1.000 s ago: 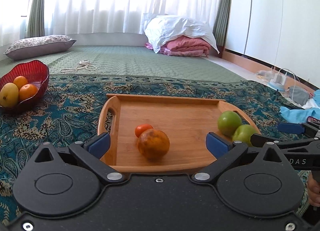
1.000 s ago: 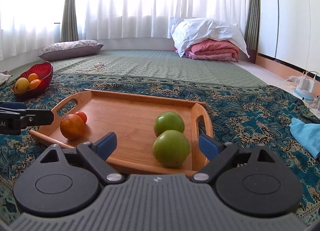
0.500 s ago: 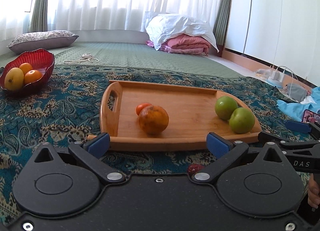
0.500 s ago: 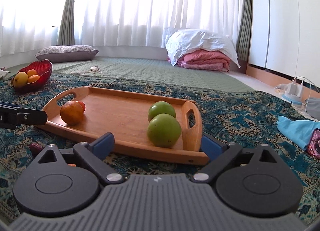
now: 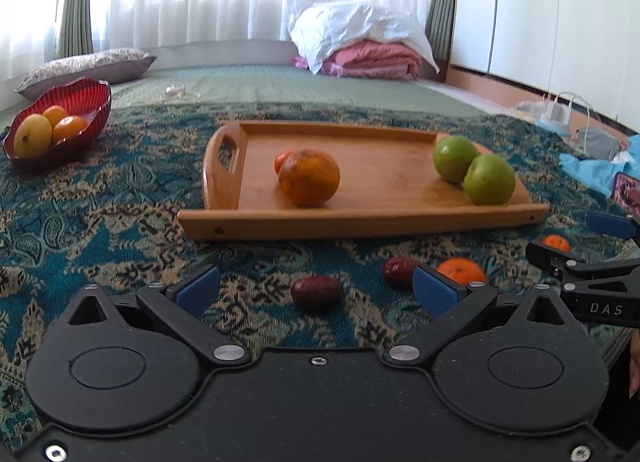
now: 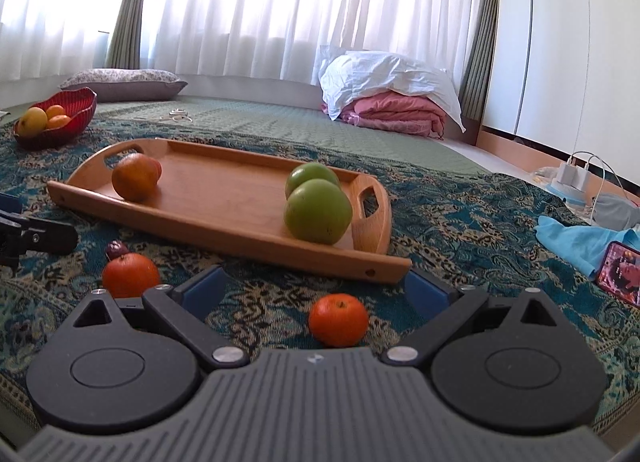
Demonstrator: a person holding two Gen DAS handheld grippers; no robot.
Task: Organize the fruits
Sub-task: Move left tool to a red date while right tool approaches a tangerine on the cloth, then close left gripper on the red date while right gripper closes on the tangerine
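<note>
Nearest, left gripper (image 5: 316,288): low over the patterned cloth (image 5: 100,221), jaws spread, holding nothing; a dark red date (image 5: 316,292) lies between its fingertips.
Right gripper (image 6: 316,288): low and level, jaws spread, empty; a small tangerine (image 6: 338,319) lies on the cloth between its fingers.
Lettering: "DAS" in white on the right gripper's black body, seen from the left wrist view.
Loose fruit: second tangerine (image 6: 130,275), second date (image 5: 398,271).
Wooden tray (image 5: 360,221): orange (image 5: 309,177), two green apples (image 5: 489,179).
Farthest, red bowl (image 5: 96,101): yellow and orange fruit.
</note>
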